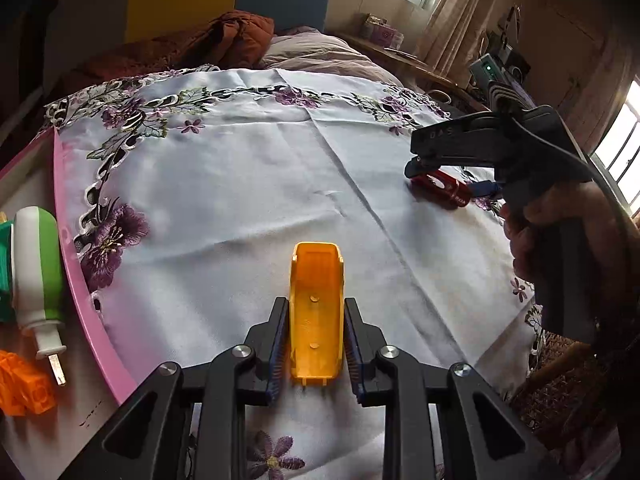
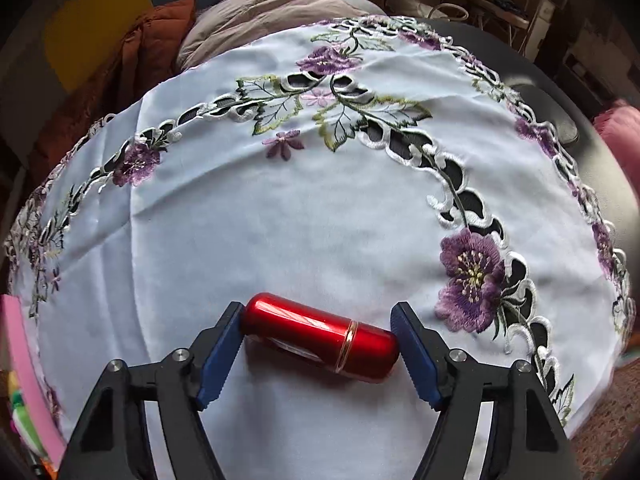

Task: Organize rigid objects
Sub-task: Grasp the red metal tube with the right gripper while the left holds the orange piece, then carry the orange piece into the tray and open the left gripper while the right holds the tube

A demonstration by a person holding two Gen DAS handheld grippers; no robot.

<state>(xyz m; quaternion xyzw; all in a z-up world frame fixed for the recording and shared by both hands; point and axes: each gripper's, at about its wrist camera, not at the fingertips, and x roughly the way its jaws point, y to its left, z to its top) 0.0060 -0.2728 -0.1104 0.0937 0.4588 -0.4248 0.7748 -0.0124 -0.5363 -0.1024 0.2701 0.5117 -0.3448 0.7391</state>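
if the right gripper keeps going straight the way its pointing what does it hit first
Most likely the red cylinder, lying crosswise between the right gripper fingers on the white embroidered cloth. It already nearly spans the gap between them; depth is hard to judge.

Right gripper [image 2: 318,350] points down at an embroidered white cloth [image 2: 248,232]. A red metal cylinder [image 2: 320,338] lies crosswise between its blue pads [image 2: 218,364], both ends at the pads; firm contact cannot be confirmed. Pink tray edge [image 2: 28,376] far left.
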